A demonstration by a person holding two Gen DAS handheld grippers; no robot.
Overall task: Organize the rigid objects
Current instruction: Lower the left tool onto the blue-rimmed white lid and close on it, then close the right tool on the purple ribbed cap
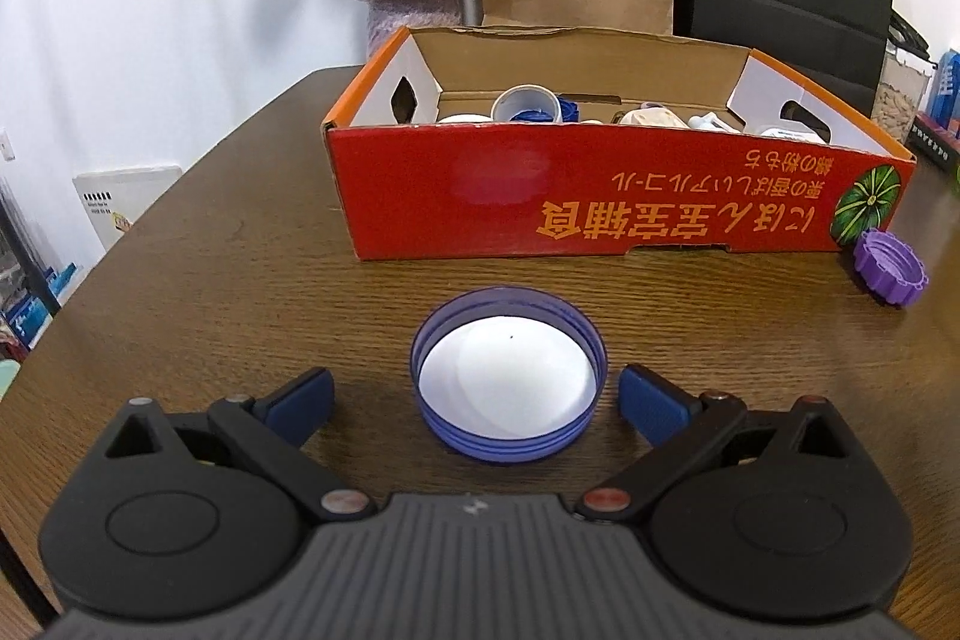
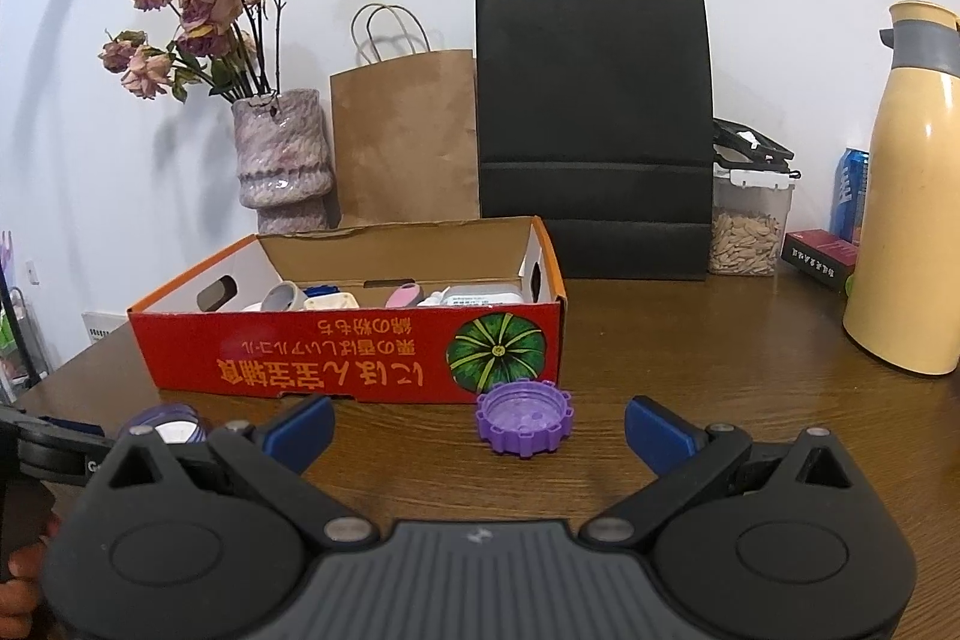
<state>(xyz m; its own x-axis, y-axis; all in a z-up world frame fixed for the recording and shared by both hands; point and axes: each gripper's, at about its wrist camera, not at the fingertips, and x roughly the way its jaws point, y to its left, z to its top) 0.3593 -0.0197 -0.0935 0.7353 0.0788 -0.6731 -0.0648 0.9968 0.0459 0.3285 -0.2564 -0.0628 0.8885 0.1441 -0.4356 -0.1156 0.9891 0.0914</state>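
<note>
We hold the left gripper (image 1: 474, 397) wide open around the blue lid (image 1: 507, 371) on the counter (image 1: 240, 280), before the red box (image 1: 600, 196). Light, stiff plastic: pinch its rim. Right gripper (image 2: 480, 427) spread, facing the purple cap (image 2: 523, 417).

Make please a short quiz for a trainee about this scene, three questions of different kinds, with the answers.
1. True or false: the blue lid lies inside the red box.
2. Which cap sits before the right gripper? A) purple cap B) white cap C) green cap
3. Fill in: the left gripper is ____ around the blue lid.

Key: 1 false, it lies on the table; 2 A; 3 open.
</note>
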